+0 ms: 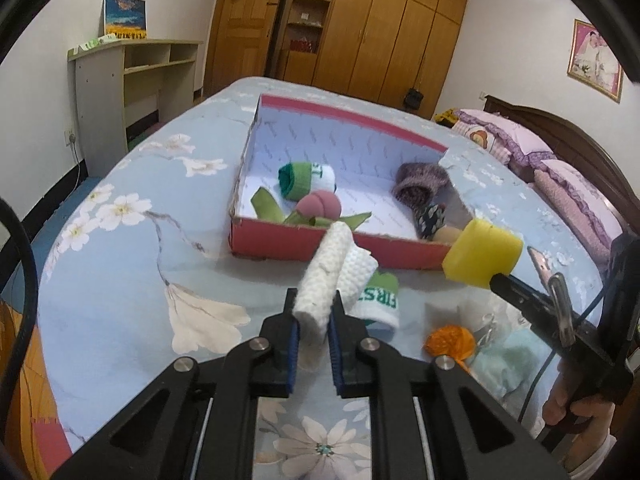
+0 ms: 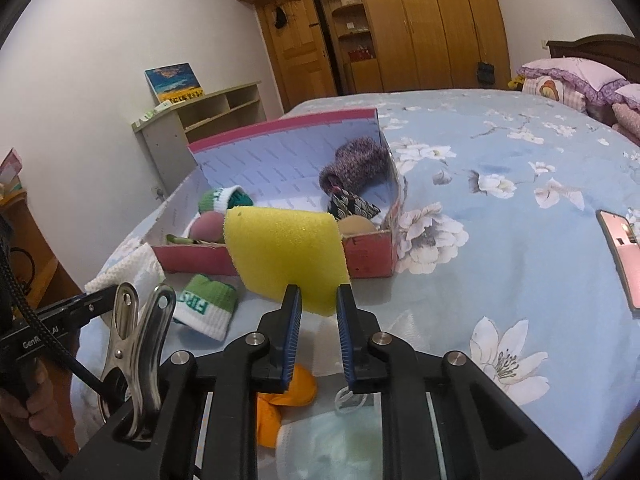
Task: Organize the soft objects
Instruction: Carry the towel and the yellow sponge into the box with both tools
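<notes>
Left wrist view: the left gripper [image 1: 313, 312] clamps a rolled white cloth [image 1: 324, 276] above the bed [image 1: 120, 280], just short of the red box [image 1: 280, 240]. Right gripper [image 2: 318, 304] pinches a yellow sponge [image 2: 286, 252] near the box's front wall.

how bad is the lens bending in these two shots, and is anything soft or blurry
Left wrist view: strong fisheye, the bed bulges, corners go black; the white cloth in the left tongs is sharp, the box slightly soft. Right wrist view: same curving; the yellow sponge is crisp, the orange thing under the tongs is blurred.
</notes>
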Demonstrator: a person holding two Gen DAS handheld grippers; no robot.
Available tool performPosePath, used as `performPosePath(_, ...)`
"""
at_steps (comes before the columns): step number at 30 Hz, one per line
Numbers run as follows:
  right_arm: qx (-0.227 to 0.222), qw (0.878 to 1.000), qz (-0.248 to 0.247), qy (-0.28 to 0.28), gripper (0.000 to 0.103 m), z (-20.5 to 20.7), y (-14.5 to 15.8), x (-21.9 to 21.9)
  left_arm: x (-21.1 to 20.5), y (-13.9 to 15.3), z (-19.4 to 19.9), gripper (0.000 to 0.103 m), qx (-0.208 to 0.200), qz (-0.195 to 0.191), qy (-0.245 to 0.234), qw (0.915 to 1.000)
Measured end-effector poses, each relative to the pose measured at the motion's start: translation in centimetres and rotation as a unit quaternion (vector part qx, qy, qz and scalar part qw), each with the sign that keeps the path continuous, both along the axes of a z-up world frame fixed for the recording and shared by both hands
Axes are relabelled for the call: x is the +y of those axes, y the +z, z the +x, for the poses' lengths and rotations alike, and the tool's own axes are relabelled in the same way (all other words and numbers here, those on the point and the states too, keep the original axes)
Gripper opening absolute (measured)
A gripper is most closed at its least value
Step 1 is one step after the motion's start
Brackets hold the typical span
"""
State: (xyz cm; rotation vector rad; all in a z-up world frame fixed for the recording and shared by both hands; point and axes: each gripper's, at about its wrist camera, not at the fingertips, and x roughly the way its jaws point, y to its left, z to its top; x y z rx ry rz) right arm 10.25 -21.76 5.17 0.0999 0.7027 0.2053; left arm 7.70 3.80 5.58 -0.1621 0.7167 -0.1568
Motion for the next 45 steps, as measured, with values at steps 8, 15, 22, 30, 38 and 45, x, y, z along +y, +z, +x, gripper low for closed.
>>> performPosePath(8, -0.019, 1.0, -0.002, 0.004, 0.019, -0.7, 1.6, 0.6, -0.4, 1.7, 0.1, 0.013, -0.022, 0.001, -0.005, 0.9998)
performPosePath(15, -0.022, 1.0, -0.005, 0.004, 0.019, -0.4, 2.0, 0.8, -0.9, 2.9, 1.2, 0.013, -0.036, 0.005, -0.008, 0.9993)
performPosePath(22, -0.032, 0.999, -0.011, 0.002, 0.019, 0.3, 2.8, 0.5, -2.6, 3.6, 3.2, 0.013, -0.046, 0.008, -0.024, 0.9986)
performPosePath(30, -0.041, 0.999, -0.024, 0.004, 0.019, 2.0, 3.9, 0.5, -5.4, 3.2, 6.2, 0.013, -0.044, 0.028, -0.05, 0.9974)
performPosePath(38, -0.048, 0.998, -0.029, 0.006, 0.019, 4.9, 4.4, 0.9, -7.7, 1.4, 8.9, 0.013, -0.023, 0.045, -0.077, 0.9958)
performPosePath(45, -0.048, 0.998, -0.027, 0.016, 0.019, 8.2, 4.0, 1.9, -8.1, -0.2, 10.6, 0.013, -0.002, 0.059, -0.08, 0.995)
